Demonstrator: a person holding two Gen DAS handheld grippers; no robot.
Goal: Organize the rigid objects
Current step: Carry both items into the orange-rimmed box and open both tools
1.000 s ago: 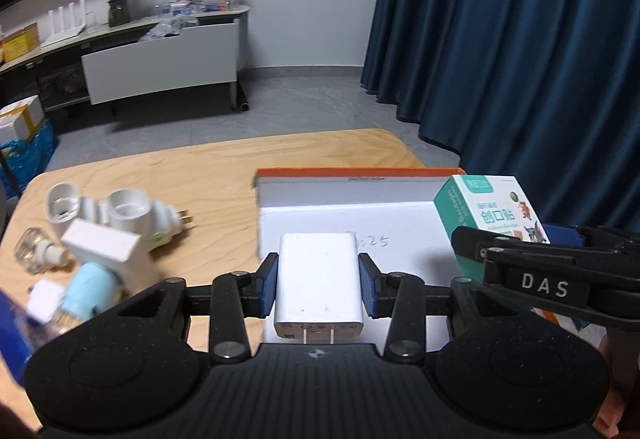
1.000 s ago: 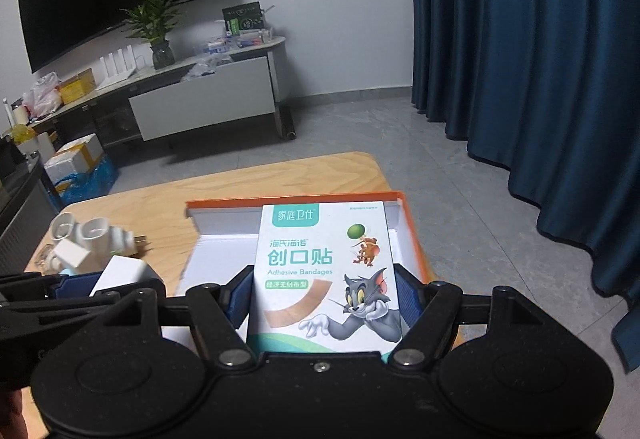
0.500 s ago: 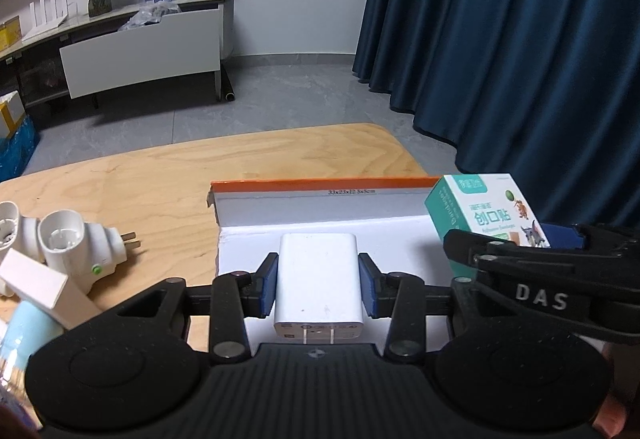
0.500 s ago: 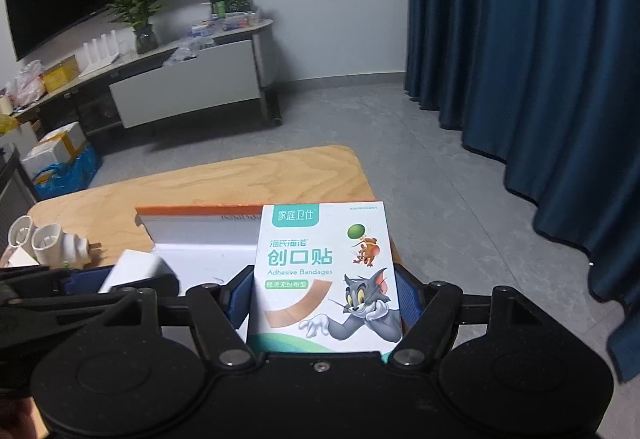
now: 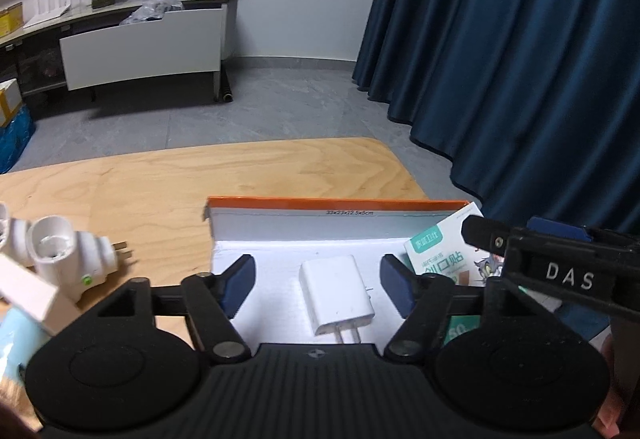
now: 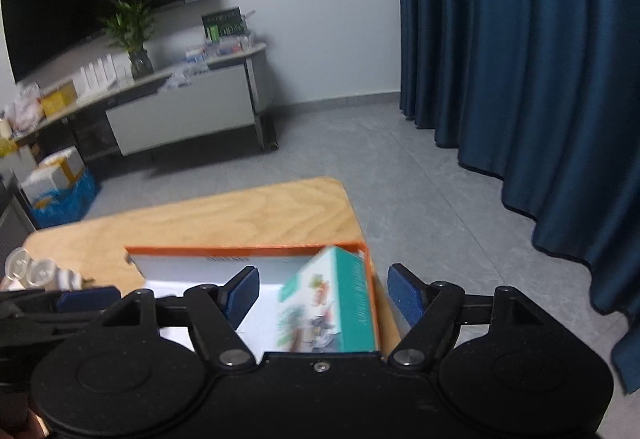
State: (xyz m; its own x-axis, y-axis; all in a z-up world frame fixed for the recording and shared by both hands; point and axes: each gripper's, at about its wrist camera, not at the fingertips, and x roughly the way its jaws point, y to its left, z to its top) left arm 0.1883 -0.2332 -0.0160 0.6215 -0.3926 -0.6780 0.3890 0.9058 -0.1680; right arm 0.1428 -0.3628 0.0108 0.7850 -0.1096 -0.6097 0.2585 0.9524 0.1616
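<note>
Left hand-held gripper (image 5: 316,285): its jaws have just been opening and now stand spread. The blue pads sit on each side of the charger and do not touch it.

Charger (image 5: 337,295): white and flat. It lies on the white floor of the box, between the left pads, with its two metal pins at about 6 o'clock, near the camera.

Right hand-held gripper (image 6: 322,293): its jaws stand spread too. The bandage box is between the pads, but there is a gap on both sides.

Bandage box (image 6: 332,303): white and green with a cartoon picture. It is blurred and tilted, and it sits in the box at the 3 o'clock side, right by the orange wall. I cannot tell if it is lying still. In the left view it shows at 3 o'clock from the charger, partly hidden by the right gripper.

Box (image 5: 332,203): open, with an orange rim and white inside. It sits on the bench near the 3 o'clock end.

Bench (image 5: 180,179): light wood with a round corner.

Plug adapter (image 5: 60,257): white with round holes. It lies on the bench at 9 o'clock from the box, well apart from it.

White block (image 5: 24,295): lies just beside the adapter, near the 9 o'clock edge of the left view.

Curtain (image 5: 520,59): dark blue, behind the bench at 2 o'clock.
</note>
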